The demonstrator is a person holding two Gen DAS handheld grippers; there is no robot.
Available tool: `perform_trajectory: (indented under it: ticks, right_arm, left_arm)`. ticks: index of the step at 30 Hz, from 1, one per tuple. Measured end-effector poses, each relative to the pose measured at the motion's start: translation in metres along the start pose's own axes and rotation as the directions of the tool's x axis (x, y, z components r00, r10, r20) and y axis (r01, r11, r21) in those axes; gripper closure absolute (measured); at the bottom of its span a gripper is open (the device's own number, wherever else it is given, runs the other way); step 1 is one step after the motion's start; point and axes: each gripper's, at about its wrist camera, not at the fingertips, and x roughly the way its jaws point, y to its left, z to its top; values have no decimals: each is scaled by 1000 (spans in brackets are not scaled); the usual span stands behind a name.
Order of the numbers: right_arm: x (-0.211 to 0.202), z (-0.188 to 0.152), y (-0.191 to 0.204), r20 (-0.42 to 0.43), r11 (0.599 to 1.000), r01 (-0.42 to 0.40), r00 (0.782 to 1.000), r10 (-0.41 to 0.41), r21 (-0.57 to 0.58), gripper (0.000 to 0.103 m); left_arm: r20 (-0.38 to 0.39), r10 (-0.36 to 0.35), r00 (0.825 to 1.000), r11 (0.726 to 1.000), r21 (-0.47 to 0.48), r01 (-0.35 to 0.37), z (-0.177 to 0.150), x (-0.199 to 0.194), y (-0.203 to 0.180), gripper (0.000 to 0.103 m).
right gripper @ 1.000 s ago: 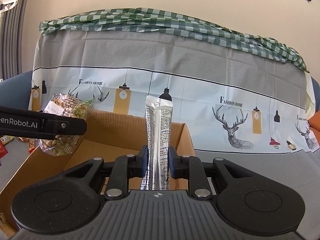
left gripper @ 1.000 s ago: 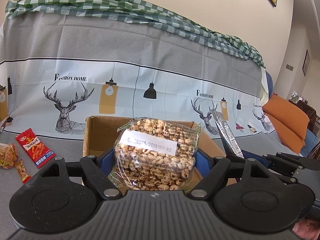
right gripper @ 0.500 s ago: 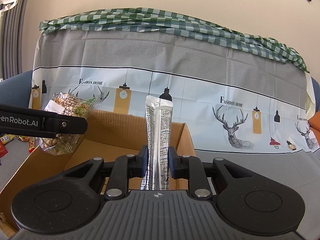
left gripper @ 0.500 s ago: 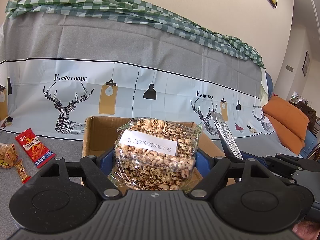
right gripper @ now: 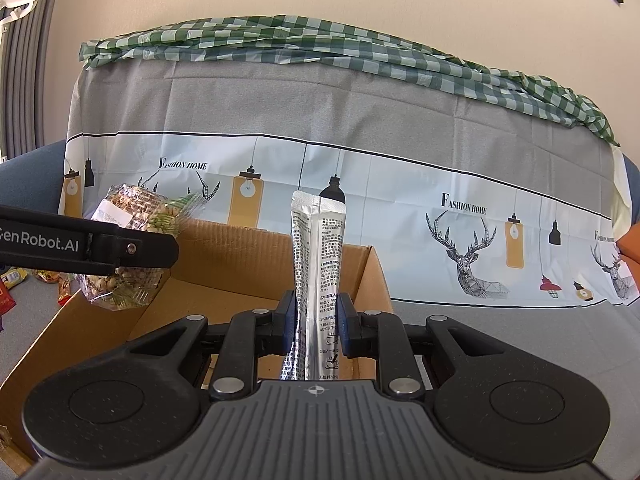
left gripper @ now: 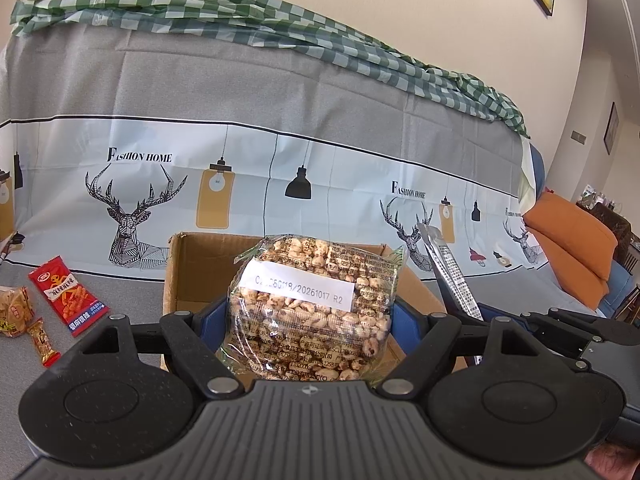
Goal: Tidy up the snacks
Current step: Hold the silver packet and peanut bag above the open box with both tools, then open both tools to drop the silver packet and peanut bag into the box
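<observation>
Bright even daylight, sharp focus, strong fisheye warp at edges

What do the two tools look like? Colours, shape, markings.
Both match: matte black bodies with a ribbed grey top plate and two round speckled discs, black linkage arms with silver pivot screws, blue fingertip pads. The left tool shows white "GenRobot.AI" lettering along its side, seen from the right tool. No cables or sleeves visible.
</observation>
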Motion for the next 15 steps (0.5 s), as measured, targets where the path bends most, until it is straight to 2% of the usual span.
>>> perform_trajectory:
  ticks: [15]
  right_arm:
    - [1,0,2,0,1000,-3,1000,3,-4,81]
  left_arm:
    - [0,2,1000,1000,-6,-2,2,0,-1,19]
